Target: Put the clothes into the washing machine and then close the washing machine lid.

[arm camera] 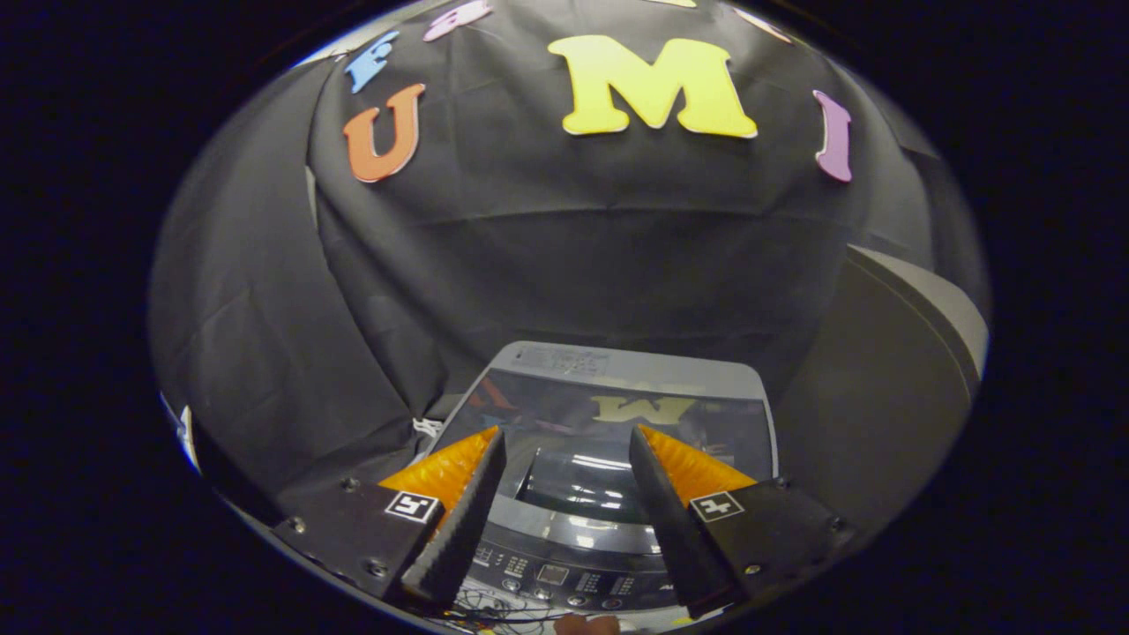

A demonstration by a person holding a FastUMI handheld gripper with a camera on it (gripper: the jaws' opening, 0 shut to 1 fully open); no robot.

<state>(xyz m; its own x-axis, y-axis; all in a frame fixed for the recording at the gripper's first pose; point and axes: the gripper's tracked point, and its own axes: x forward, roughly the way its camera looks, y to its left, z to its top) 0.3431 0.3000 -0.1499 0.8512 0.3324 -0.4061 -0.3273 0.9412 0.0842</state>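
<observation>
Nearest, the gripper (564, 494) hovers with fingers apart, holding nothing, above the grey top-loading washing machine (609, 388). Its glossy dark glass lid (617, 414) appears down; no clothes seen. Risk: fingers striking glass if lowered.

tool (564, 437) held high, fingers (459, 520) spread wide apart, nothing btwn them

The washing machine (609, 441) stood before the booth wall (573, 256), its lid (617, 410) raised behind the control panel (564, 578). The gripper (564, 445) hung above, fingers apart, empty.
</observation>
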